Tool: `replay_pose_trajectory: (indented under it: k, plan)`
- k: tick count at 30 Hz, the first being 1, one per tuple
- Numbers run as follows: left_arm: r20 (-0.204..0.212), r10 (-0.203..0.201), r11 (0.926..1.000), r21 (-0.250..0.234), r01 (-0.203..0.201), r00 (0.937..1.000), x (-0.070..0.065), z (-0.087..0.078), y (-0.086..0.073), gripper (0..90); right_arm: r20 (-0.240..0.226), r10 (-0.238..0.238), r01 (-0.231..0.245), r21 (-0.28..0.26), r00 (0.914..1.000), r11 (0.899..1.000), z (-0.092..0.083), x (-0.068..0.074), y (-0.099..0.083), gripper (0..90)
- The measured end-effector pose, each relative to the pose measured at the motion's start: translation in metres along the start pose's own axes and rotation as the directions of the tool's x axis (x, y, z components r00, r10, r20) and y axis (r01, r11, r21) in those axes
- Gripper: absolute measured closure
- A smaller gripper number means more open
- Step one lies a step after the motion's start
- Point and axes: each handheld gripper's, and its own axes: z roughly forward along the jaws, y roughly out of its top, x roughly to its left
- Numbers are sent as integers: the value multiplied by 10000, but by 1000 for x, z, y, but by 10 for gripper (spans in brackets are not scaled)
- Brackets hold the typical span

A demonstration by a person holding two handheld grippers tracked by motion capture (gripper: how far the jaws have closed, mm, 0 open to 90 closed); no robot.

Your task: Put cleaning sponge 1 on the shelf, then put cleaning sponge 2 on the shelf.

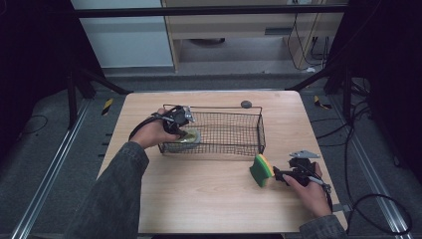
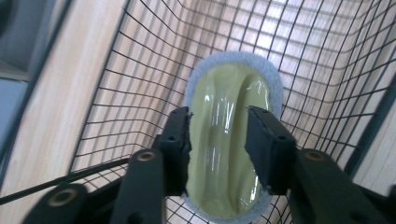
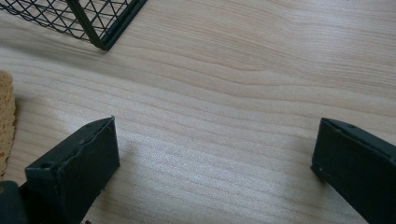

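A pale yellow-green scrubber [image 2: 224,154] with a grey-blue felt rim lies in the left end of the black wire basket [image 1: 261,130]. My left gripper [image 2: 218,114] reaches down into the basket and straddles the scrubber's glossy back, its jaws a little apart and not pinching it. In the high view the left gripper [image 1: 185,130] sits right over the scrubber [image 1: 193,137]. A green and yellow sponge [image 1: 260,170] stands on edge on the table. My right gripper [image 1: 276,175] rests just right of it, and its jaws [image 3: 215,128] are wide apart over bare wood.
The basket's mesh [image 2: 140,60] closes in around the left gripper, and a corner of the basket [image 3: 93,23] lies ahead of the right one. The sponge's edge [image 3: 5,121] shows beside the right gripper's left jaw. A small dark round object [image 1: 246,104] sits behind the basket.
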Motion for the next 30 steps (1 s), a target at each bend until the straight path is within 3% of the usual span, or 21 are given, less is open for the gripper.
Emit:
replay_pose_trajectory:
  k: [6,11,12,14,19,26,30]
  plan:
    - [-573,-479,9975,-538,448,9972,2,-17,-1,480,-3,29,-29,-16,10000,10000,0,0,0,9]
    - [-1088,-857,9941,-752,777,9904,-2,-26,-2,258,-4,31,-31,-14,10000,10000,0,0,0,9]
    - [-1153,-904,9936,-779,818,9892,-2,-27,-2,184,-4,28,-28,-14,10000,10000,0,0,0,9]
    - [-1159,-1141,9902,-941,1034,9867,-3,-29,-3,121,-5,29,-29,-13,10000,10000,0,0,0,9]
    - [-873,-1674,9771,-1477,1534,9820,-4,-36,-6,76,-3,31,-31,-14,10000,10000,0,0,0,8]
    - [-1018,-1826,9699,-1817,1621,9779,-17,-45,-14,54,-38,49,-49,7,10000,10000,0,0,0,5]
    - [-1022,-2273,9514,-2353,1985,9685,-35,-53,-25,51,-46,67,-67,-30,10000,10000,1,-1,1,7]
